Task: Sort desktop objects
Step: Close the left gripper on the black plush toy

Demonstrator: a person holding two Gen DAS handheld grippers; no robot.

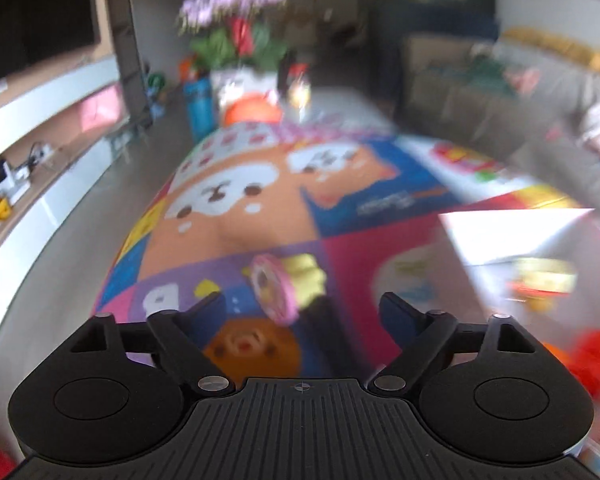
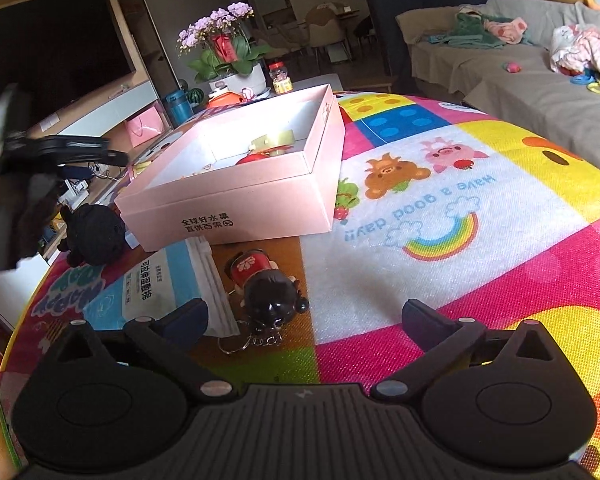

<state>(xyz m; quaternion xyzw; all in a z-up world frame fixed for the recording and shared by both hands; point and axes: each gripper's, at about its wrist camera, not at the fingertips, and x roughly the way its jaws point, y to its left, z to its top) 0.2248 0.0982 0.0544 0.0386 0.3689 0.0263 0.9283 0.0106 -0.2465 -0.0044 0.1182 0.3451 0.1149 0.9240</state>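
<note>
My left gripper (image 1: 302, 312) gaped wide, empty, above the blurred pink ring toy (image 1: 274, 294). Rightward, my right gripper (image 2: 306, 320) was equally spread over the glossy black-haired doll keychain (image 2: 266, 284), near the matte pink cardboard box (image 2: 236, 200) on the woven mat (image 2: 480, 208).

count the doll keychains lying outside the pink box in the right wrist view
1: the black-haired doll keychain in a red dress lies on the mat in front of the pink box, beside a white packet. Others may be hidden inside the box.

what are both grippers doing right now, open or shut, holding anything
left gripper: open, holding nothing.
right gripper: open, holding nothing; red-and-black doll keychain lies between its fingers.
</note>
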